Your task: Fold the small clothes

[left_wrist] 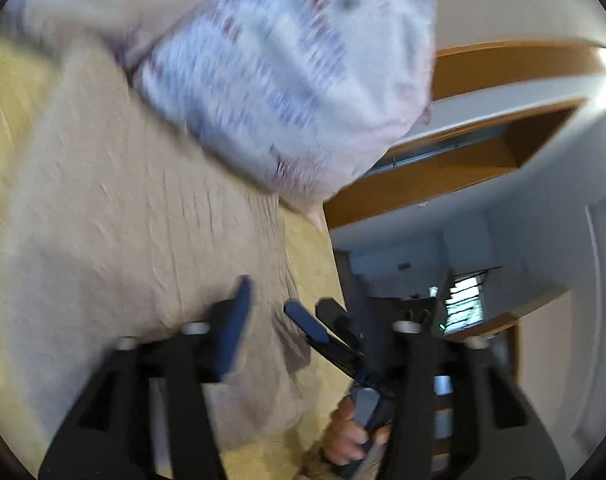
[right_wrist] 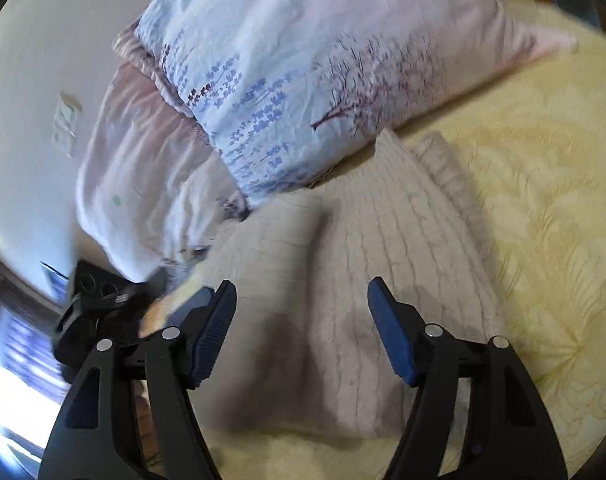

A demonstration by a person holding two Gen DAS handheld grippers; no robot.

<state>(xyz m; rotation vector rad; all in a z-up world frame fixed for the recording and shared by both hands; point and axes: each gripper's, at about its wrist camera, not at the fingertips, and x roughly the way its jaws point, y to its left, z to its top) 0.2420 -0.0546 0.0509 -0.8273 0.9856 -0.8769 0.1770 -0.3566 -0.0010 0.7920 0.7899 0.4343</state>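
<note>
A beige cable-knit garment [right_wrist: 359,280] lies folded on the yellow bedspread [right_wrist: 551,208]. My right gripper [right_wrist: 303,312] is open and empty, hovering just above the garment's near part. In the left wrist view the garment [left_wrist: 143,240] fills the middle. Only one blue pad [left_wrist: 235,328] of my left gripper's own shows clearly; the right gripper [left_wrist: 315,324], held in a hand, crosses in front, so the left gripper's state is unclear. The left gripper body [right_wrist: 103,312] shows at the right wrist view's left edge.
A floral pillow in blue and pink [right_wrist: 303,80] lies beyond the garment, touching its far edge; it also shows in the left wrist view [left_wrist: 295,72]. A second pink pillow [right_wrist: 143,168] lies beside it. Wooden-trimmed wall and doorway [left_wrist: 483,152] lie to the right.
</note>
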